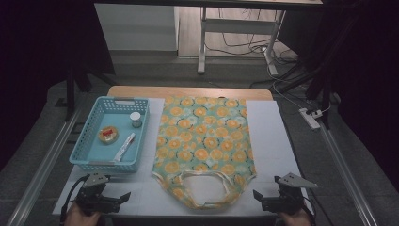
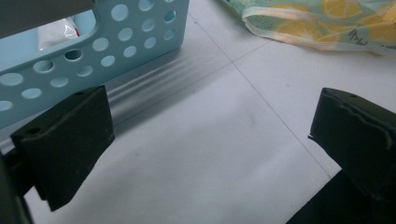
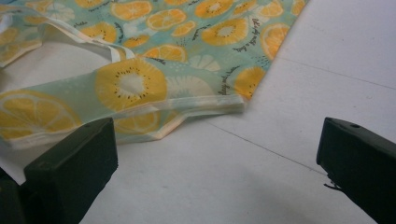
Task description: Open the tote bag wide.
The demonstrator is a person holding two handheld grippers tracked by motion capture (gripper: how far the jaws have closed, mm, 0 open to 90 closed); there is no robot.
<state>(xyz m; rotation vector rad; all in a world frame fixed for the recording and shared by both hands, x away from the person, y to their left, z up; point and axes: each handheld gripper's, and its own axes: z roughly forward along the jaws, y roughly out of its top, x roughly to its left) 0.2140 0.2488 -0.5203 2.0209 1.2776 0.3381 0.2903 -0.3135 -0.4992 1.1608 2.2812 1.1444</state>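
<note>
Nothing begun yet, by the look of it. Fabric tote bag (image 1: 203, 141) with an orange-slice print spread flat in the middle of the white worktop (image 1: 270, 136), handles (image 1: 203, 181) towards the near edge, body smooth and unfolded. Left tool (image 1: 123, 197) parked at the near left corner, jaws spread wide with bare worktop between them, gripping nothing; from its own view, the perforated wall of the blue basket (image 2: 98, 46) just ahead and a bag handle (image 2: 299, 28) off to the far right, well apart from the jaws. Right tool (image 1: 258, 195) parked at the near right corner, likewise released and empty; in its own view, the bag's near right corner and one handle strap (image 3: 130, 91) lying just ahead of the left jaw, close but not touched.

Blue basket (image 1: 87, 141) beside the bag on the left, holding a small white-capped jar (image 1: 136, 119), a round yellow-and-red item (image 1: 108, 134) and a white tube or sachet (image 1: 124, 147); exact nature of the last two too small to tell.

Judged from the layout: loading the basket's items into the bag, or folding the bag, both plausible. Either way, everything left to do: no item lifted, no handle taken up, bag mouth not opened. Likely first step: closing in on the handles or the bag's near corners.
</note>
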